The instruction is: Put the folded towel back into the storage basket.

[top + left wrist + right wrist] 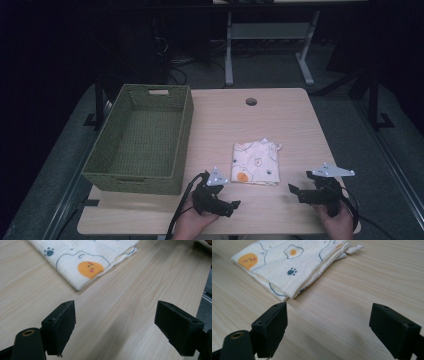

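A folded white cloth (255,162) printed with orange faces, fried eggs and paw marks lies flat on the wooden table (235,125), right of centre. My left gripper (232,207) is held low near the front edge, just left of and nearer than the cloth, open and empty. My right gripper (296,193) sits to the cloth's right, also open and empty. In the left gripper view the cloth (82,262) lies ahead of the spread jaws of that gripper (117,327). In the right gripper view its folded edge (287,265) is just beyond the left jaw of that gripper (328,327).
A green woven basket (135,182) with handle slots stands empty on the table's left side. A round cable hole (251,101) is at the back of the table. Desk legs and cables stand on the floor behind.
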